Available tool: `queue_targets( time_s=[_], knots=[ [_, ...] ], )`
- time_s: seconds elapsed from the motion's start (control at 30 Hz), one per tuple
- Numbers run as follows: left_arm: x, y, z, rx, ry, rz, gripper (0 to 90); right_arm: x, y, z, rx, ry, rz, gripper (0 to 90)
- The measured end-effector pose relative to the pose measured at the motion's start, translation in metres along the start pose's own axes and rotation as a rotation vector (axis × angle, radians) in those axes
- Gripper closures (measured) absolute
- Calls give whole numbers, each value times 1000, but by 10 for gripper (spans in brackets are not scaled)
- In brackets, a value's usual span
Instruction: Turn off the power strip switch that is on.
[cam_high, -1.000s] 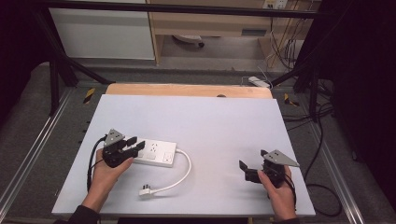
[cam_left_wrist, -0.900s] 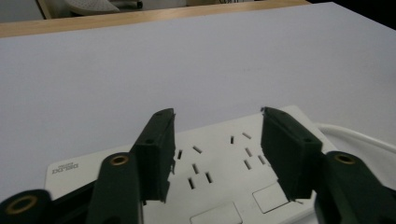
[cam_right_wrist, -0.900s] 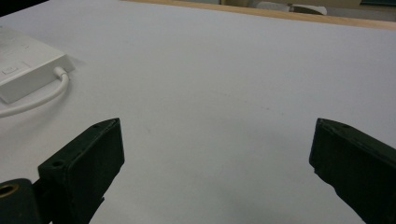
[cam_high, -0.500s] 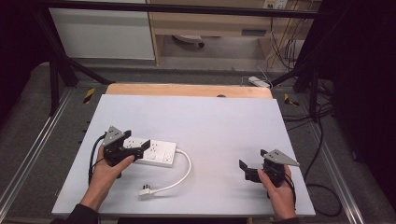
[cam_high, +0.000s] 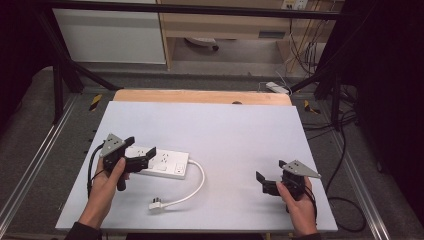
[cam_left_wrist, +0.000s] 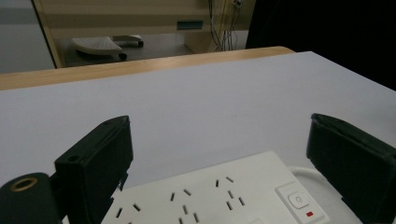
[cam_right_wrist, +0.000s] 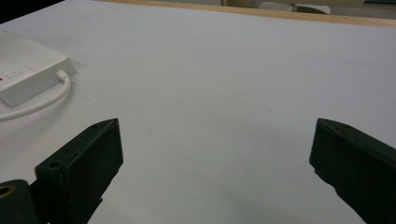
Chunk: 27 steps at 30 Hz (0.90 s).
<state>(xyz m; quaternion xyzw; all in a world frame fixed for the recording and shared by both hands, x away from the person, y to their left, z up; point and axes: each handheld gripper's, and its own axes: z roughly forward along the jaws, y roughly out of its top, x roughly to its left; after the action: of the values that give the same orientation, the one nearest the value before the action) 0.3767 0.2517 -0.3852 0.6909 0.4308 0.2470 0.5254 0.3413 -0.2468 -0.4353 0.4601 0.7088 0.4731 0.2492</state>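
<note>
Left gripper (cam_high: 141, 156), held in the person's left hand (cam_high: 102, 187), has its two black jaws spread wide with nothing pressed between them. They have just been opening, and the white power strip (cam_high: 162, 163) lies under and just ahead of them, flat on the pale table (cam_high: 225, 130), no longer clamped. In the left gripper view the strip (cam_left_wrist: 210, 193) sits below the gap between the jaws, its rows of socket slots facing up and its switch with a red mark near the jaw at the right of that view.

From the strip's far end, away from the left gripper, a white cord (cam_high: 192, 187) loops round toward the person and ends in a plug (cam_high: 156, 205) lying loose on the table, plugged into nothing.

Right gripper (cam_high: 265, 182) rests well apart, at the other side of the table, jaws also wide and empty. In its own view the strip (cam_right_wrist: 28, 70) and cord appear far off to the left.

Judging from this, the strip looks set down and let go, so placing it seems done. What may remain is dealing with the loose cord and plug, which neither gripper is near enough to touch.
</note>
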Motion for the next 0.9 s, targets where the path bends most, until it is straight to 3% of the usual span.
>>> queue_targets(
  time_s=[0.4,0.57,0.9],
  knots=[
    [6,4,-33,-17,0,-22,68,4,2,-1,4,-5,-17,27],
    [10,7,-44,-24,-7,-54,68,4,1,0,11,-5,-19,27],
    [12,9,-64,-37,-6,-38,65,4,1,-1,2,-3,-21,27]
  ],
)
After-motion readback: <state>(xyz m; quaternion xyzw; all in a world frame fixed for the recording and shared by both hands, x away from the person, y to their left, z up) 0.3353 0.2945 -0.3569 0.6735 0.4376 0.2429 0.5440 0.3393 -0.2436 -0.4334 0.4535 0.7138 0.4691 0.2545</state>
